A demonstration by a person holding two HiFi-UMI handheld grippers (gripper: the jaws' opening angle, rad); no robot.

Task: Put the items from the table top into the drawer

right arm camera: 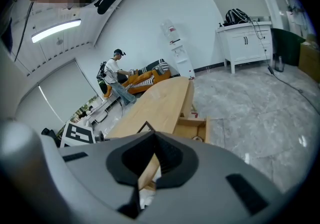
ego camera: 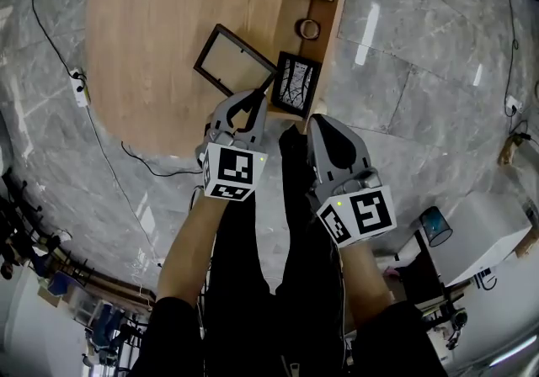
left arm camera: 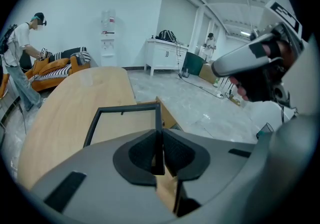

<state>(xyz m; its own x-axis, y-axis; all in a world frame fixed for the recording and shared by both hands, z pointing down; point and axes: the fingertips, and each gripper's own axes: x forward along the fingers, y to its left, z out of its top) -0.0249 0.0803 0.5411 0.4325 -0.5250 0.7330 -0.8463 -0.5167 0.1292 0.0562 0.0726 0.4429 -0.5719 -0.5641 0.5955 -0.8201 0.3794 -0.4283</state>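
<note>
On the oval wooden table lies a dark picture frame with a plain wood-coloured panel. My left gripper is shut on its near right corner. In the left gripper view the frame has its thin right edge pinched between the pads of the left gripper. The open drawer juts from the table's right side and holds a tape roll. A second frame, with a black-and-white drawing, is at the drawer's near end. My right gripper hovers just in front of it. The right gripper is shut with nothing visibly gripped.
The drawer and tape roll lie ahead of the right gripper. A cable and power strip lie on the marble floor left of the table. A white box and a teal cup stand at the right. People work in the background.
</note>
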